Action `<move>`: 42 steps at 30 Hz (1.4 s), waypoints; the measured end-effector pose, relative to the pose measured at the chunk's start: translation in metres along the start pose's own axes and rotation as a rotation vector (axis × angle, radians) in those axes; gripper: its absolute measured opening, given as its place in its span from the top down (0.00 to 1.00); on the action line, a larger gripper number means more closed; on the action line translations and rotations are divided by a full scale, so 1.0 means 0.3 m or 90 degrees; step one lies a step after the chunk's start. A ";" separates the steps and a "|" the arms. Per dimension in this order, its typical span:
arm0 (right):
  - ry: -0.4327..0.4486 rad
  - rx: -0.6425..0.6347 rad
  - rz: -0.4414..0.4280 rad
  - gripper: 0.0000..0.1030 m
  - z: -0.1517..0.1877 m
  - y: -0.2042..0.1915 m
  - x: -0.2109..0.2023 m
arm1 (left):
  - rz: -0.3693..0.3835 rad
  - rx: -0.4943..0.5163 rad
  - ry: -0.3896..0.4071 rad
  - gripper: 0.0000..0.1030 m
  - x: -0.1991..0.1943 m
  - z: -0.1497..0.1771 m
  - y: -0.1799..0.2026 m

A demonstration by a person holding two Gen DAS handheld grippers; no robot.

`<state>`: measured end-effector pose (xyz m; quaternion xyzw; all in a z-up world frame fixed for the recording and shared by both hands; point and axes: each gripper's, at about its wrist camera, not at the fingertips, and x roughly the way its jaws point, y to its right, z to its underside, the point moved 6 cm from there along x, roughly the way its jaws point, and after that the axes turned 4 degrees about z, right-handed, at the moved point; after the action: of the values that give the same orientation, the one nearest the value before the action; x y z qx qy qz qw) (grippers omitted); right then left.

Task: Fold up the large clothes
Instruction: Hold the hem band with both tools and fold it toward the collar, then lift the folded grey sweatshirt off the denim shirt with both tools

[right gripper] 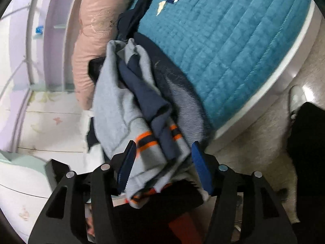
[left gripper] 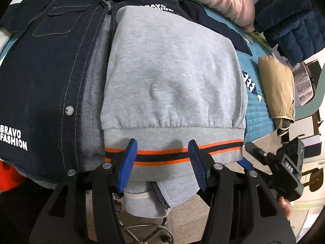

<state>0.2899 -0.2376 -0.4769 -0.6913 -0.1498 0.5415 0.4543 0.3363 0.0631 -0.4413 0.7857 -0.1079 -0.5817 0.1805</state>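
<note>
- Far left in the left wrist view there's a dark denim jacket (left gripper: pixel 46 65) with "BRAVO FASHION" print, spread flat on the bed. It's underneath everything, so dragging the sweatshirt sideways could rumple it or pull it along.
- Next over, the grey sweatshirt (left gripper: pixel 170 71) lies folded on top of the denim, with its ribbed, orange-striped hem (left gripper: pixel 172 152) hanging just past the bed edge toward the camera.
- The left gripper (left gripper: pixel 162 158) sits wide open, the hem band between its blue pads (left gripper: pixel 130 160). I can't tell if either pad is actually touching cloth. My guess: if it closes this shallow it only nips the outer rib layer, and the layers under it slide out when lifted.
- To the right of that, a teal quilted bedspread (left gripper: pixel 256 105) and a tan folded bundle (left gripper: pixel 278 89) lying on it, clear of the work.
- The right gripper (right gripper: pixel 162 162), in its own view, has a thick bunched wad of the grey fabric and navy lining between its pads. The jaws are spread fairly wide, so I honestly can't tell if it's clamped or just resting there.
- The risk there: the wad is twisted, so a fold made from it would probably come out lopsided, and loose layers could drop out.
</note>
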 end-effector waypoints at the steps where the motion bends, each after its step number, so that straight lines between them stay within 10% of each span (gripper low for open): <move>1: 0.000 -0.005 0.001 0.46 -0.002 -0.008 0.003 | -0.002 0.001 -0.001 0.48 0.002 0.002 -0.001; 13: -0.023 -0.038 0.074 0.42 0.008 -0.016 0.098 | 0.004 -0.003 -0.005 0.44 0.013 0.006 -0.017; 24: -0.024 -0.023 0.004 0.43 0.015 -0.093 0.142 | 0.015 0.002 -0.006 0.41 0.015 0.011 -0.023; 29: -0.009 -0.042 0.017 0.83 0.020 -0.105 0.141 | 0.040 -0.004 -0.010 0.40 -0.002 0.006 -0.027; 42: 0.075 -0.075 0.036 0.85 -0.111 -0.109 -0.105 | 0.057 -0.085 0.081 0.31 -0.166 -0.239 -0.153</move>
<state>0.3170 -0.2572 -0.4317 -0.7513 -0.1352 0.5029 0.4054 0.3879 0.1352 -0.3978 0.8017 -0.0924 -0.5278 0.2650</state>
